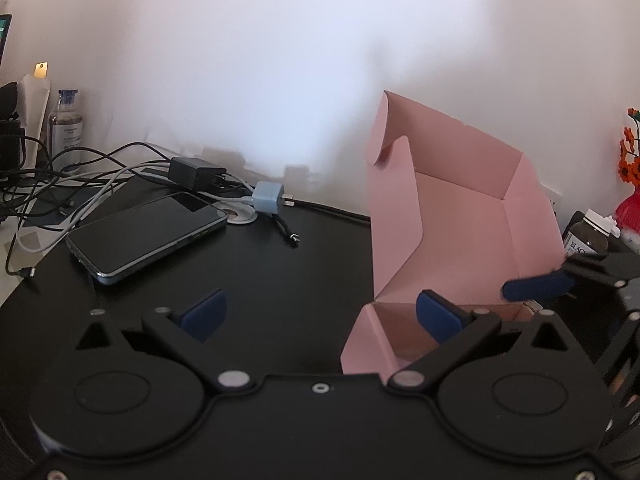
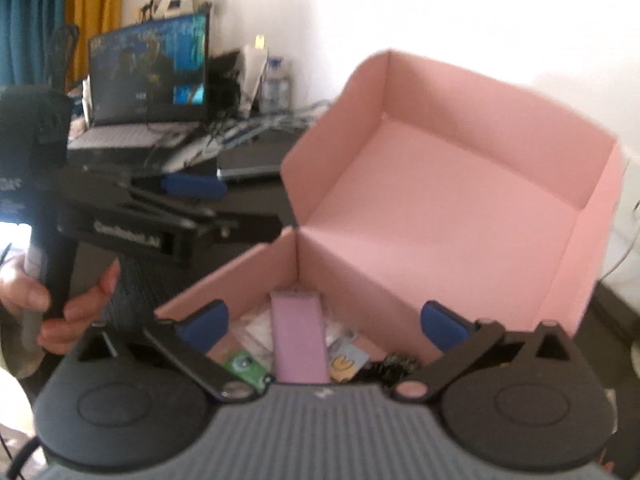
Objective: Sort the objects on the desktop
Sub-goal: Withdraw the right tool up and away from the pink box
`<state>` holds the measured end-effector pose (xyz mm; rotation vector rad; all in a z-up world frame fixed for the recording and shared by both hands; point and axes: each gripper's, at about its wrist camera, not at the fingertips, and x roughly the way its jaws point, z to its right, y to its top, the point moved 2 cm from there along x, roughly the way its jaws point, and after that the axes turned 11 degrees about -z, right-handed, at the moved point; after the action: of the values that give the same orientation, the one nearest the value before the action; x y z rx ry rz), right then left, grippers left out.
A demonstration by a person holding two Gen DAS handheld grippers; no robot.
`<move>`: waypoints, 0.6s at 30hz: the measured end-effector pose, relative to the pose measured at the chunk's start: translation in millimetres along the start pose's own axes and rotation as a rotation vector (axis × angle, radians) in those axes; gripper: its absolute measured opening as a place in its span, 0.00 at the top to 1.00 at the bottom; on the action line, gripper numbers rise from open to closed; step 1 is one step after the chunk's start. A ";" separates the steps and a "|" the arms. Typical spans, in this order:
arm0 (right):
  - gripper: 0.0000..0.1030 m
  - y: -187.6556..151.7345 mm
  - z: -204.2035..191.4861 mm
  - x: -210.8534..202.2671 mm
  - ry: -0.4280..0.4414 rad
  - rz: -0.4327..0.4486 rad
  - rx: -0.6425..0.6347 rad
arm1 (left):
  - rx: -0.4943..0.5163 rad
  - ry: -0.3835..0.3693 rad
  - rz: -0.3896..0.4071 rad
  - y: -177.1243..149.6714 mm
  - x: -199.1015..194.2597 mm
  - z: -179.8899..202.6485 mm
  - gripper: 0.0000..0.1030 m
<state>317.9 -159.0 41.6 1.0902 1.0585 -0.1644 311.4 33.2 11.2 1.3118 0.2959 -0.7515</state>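
Note:
A pink cardboard box (image 1: 460,216) stands on the black desk with its lid raised upright. My right gripper (image 2: 323,326) hangs open over the box (image 2: 440,200), its pads touching nothing. Below it in the box lie a flat mauve block (image 2: 298,340), a green packet (image 2: 244,366), a yellow-and-blue card (image 2: 346,362) and a dark clip-like thing (image 2: 392,364). My left gripper (image 1: 320,314) is open and empty at the box's near left corner. A dark phone (image 1: 148,236), a pale blue charger (image 1: 270,198) and a black adapter (image 1: 196,172) lie on the desk to the left.
Tangled cables (image 1: 60,176) and a clear bottle (image 1: 66,128) crowd the far left. A brown jar (image 1: 588,236) and a red vase (image 1: 628,208) stand right of the box. A laptop (image 2: 148,76) is open behind. A hand (image 2: 60,300) holds the left gripper's handle.

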 end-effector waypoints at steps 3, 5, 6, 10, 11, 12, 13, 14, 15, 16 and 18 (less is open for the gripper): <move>0.01 -3.7 -0.7 -10.1 -0.054 0.029 -0.011 | 0.005 0.005 0.003 -0.5 -0.1 0.8 0.00; 0.01 -8.4 -1.9 -17.0 -0.081 0.047 -0.010 | 0.011 0.008 0.008 -0.6 -0.5 2.0 0.00; 0.01 -11.0 -2.5 -20.2 -0.093 0.058 -0.007 | 0.016 0.011 0.012 -0.9 -0.7 2.8 0.00; 0.01 -23.9 -0.4 -39.8 -0.119 0.114 0.024 | 0.037 0.018 0.025 -2.3 -2.4 6.4 0.00; 0.01 -27.9 0.0 -44.9 -0.117 0.134 0.038 | 0.042 0.019 0.029 -2.6 -3.0 7.2 0.00; 0.01 -32.0 0.5 -49.7 -0.115 0.154 0.051 | 0.048 0.020 0.032 -3.0 -3.5 8.0 0.00; 0.01 -36.0 1.1 -54.4 -0.114 0.174 0.063 | 0.053 0.022 0.036 -3.3 -4.1 8.9 0.00; 0.01 -39.9 1.5 -58.5 -0.113 0.192 0.074 | 0.059 0.024 0.039 -3.6 -4.6 9.8 0.00; 0.01 -43.8 1.9 -62.1 -0.114 0.210 0.086 | 0.064 0.025 0.043 -3.9 -5.1 10.7 0.00; 0.01 -48.5 3.1 -66.0 -0.119 0.225 0.101 | 0.069 0.026 0.045 -4.4 -5.4 11.6 0.00; 0.01 -55.2 6.4 -71.2 -0.128 0.246 0.131 | 0.081 0.028 0.046 -5.4 -5.4 13.9 0.00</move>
<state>252.2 -217.7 60.9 1.3008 0.8001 -0.1053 301.1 21.5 13.9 1.4023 0.2591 -0.7129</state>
